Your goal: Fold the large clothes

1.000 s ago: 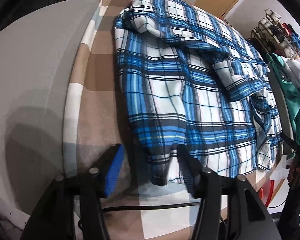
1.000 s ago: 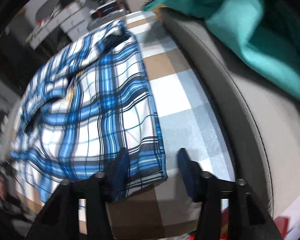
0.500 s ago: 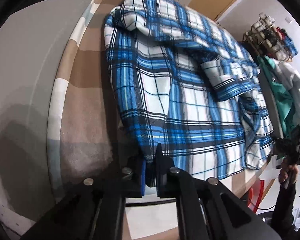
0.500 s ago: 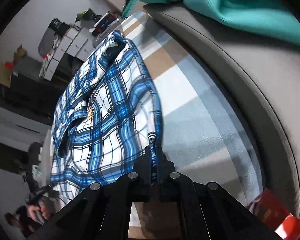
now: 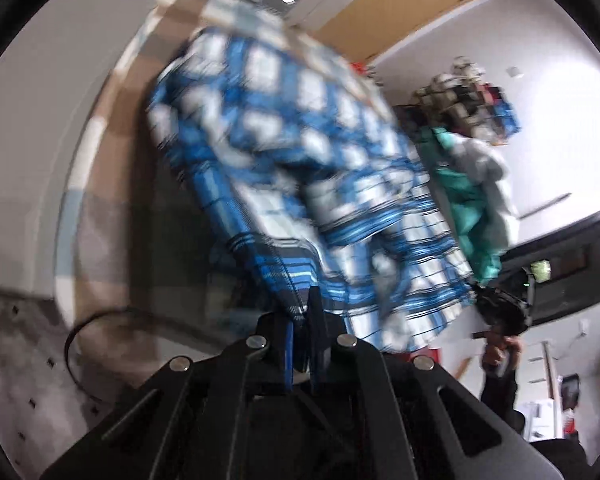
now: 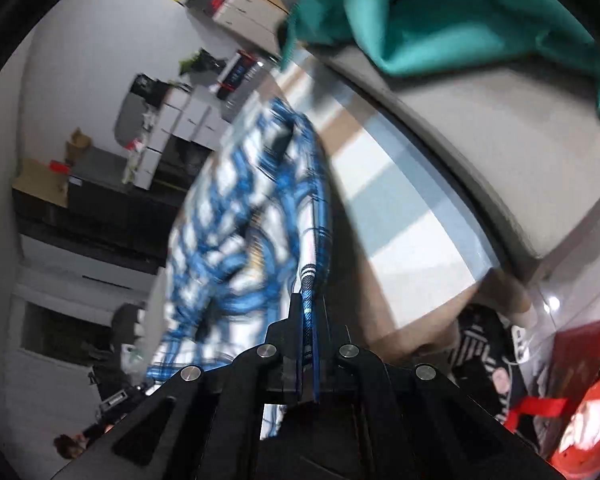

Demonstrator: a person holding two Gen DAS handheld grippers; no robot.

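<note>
Both my jaws are clamped on hem corners of the plaid shirt (image 5: 300, 184), lifted at the bed (image 6: 412, 216) near edge. It's soft, light, droopy; corners give the cleanest fold.

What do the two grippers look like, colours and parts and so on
Both are matte black plastic. The left gripper has angular linkage arms joined by round silver pins, and a bright blue pad lines one finger. The right gripper has the same black linkage and silver pins, with thin blue edging along its fingers. No markings show.
</note>
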